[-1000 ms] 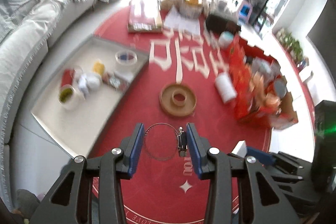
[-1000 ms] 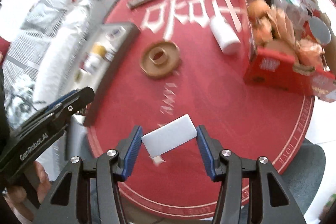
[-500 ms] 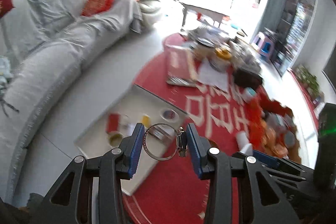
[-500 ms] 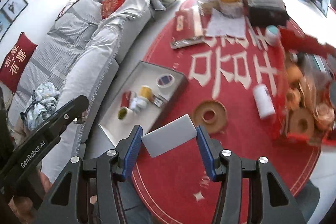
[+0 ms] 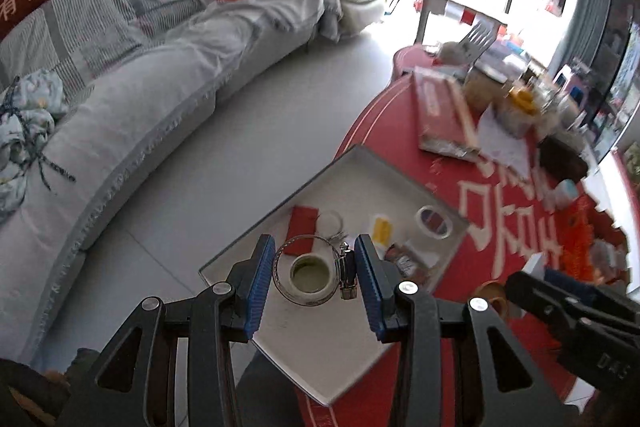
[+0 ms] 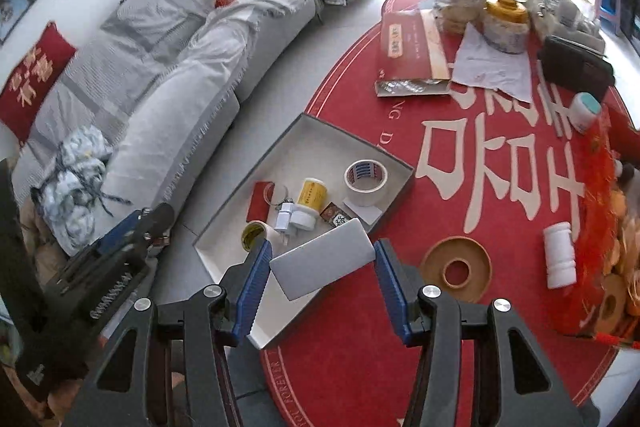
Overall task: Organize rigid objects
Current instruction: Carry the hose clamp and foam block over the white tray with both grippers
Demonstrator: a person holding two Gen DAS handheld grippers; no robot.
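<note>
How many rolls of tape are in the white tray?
2: a big white tape roll at the white tray's far right, and a small yellowish roll near its front edge. More may be hidden.

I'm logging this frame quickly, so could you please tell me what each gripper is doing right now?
Left gripper: closed on the metal hose clamp.
Right gripper: closed on the flat grey slab.

The right gripper clamps a grey flat block — perhaps plastic — above the tray.
</note>
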